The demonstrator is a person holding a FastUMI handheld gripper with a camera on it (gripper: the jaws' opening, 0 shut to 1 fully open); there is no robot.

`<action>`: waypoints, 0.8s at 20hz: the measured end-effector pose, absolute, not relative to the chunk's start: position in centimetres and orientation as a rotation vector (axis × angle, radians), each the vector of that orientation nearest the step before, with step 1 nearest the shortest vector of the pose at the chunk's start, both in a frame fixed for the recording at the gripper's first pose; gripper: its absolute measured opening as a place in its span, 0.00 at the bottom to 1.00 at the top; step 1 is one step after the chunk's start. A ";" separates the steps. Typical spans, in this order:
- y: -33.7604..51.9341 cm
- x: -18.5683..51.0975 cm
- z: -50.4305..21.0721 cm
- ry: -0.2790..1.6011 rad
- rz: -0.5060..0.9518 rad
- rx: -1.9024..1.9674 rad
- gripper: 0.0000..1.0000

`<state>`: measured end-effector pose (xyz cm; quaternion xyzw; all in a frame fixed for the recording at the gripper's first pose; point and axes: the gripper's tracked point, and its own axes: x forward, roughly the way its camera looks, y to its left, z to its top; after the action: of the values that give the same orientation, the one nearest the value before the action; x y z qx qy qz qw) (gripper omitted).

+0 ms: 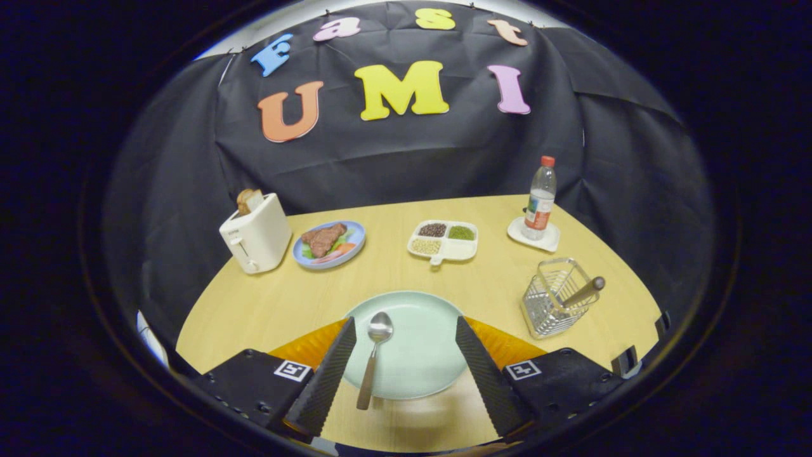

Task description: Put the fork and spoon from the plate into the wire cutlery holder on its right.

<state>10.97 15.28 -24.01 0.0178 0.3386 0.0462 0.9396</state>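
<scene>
Steel spoon (374, 355) on plate (425, 362) btwn wide-open tool (406, 336) fingers; wire cutlery holder (553, 298) right.

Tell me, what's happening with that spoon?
A person is tidying cutlery with hand-held tongs. The tongs are open above the plate, holding nothing. The spoon lies on the plate between the fingers, untouched. One handle already leans in the wire holder to the right, so the spoon looks next.

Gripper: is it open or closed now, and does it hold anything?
Gripper: open, holding nothing; its fingers stand apart on either side of the spoon lying on the plate.
</scene>
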 end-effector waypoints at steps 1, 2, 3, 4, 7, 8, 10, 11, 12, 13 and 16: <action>15.7 11.1 -24.7 0.709 0.100 0.039 0.95; 16.0 11.2 -25.5 0.726 0.103 0.040 0.96; 16.2 11.4 -26.3 0.744 0.105 0.037 0.97; 16.5 11.4 -27.1 0.763 0.104 0.030 0.97; 17.4 11.6 -29.5 0.832 0.115 0.011 0.97; 17.5 11.6 -30.4 0.861 0.114 0.004 0.97; 17.5 11.7 -32.2 0.912 0.104 -0.007 0.97; 17.6 11.7 -33.0 0.935 0.102 -0.013 0.97; 17.7 11.6 -33.7 0.957 0.102 -0.020 0.97; 17.8 11.6 -34.1 0.972 0.101 -0.021 0.97; 18.5 11.4 -35.3 1.014 0.107 -0.014 0.92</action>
<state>11.44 18.51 -35.29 -0.0065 0.4852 0.0513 0.8729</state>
